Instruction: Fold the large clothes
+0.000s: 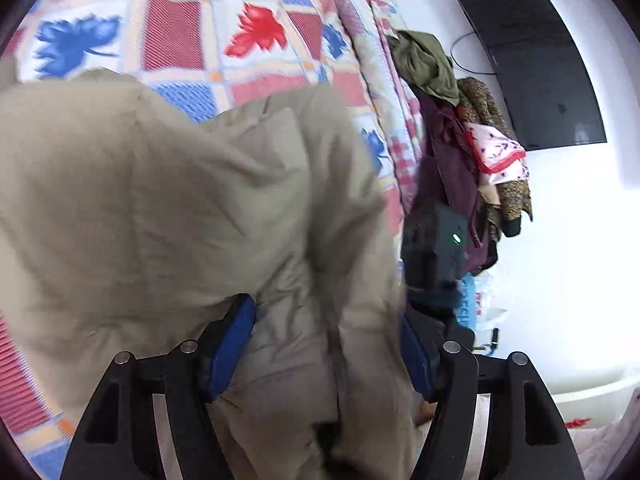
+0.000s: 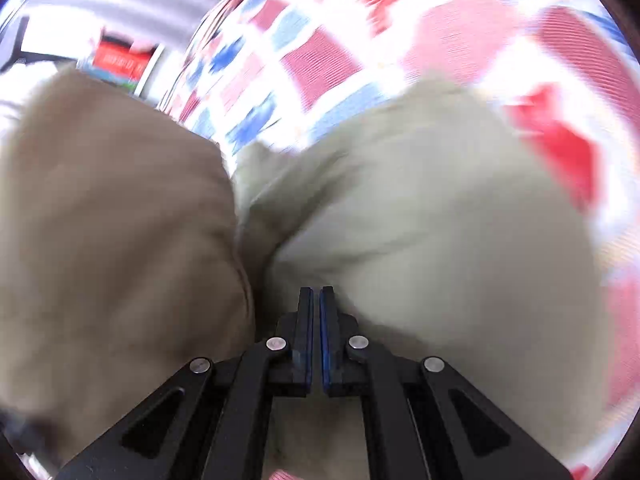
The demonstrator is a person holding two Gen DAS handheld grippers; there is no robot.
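Left wrist view: looks forward and down along its fingers, very close over the beige garment (image 1: 180, 208), patterned bedspread (image 1: 192, 28) at 12 o'clock, wall-mounted screen (image 1: 536, 68) at 2 o'clock. Right wrist view: equally close, steeper, blurred. Shared: garment and bedspread

The jacket (image 1: 180, 208) is spread on the bedcover (image 1: 192, 28); a clothes pile (image 1: 452, 128) (below the screen (image 1: 532, 64)) is seen at its right.
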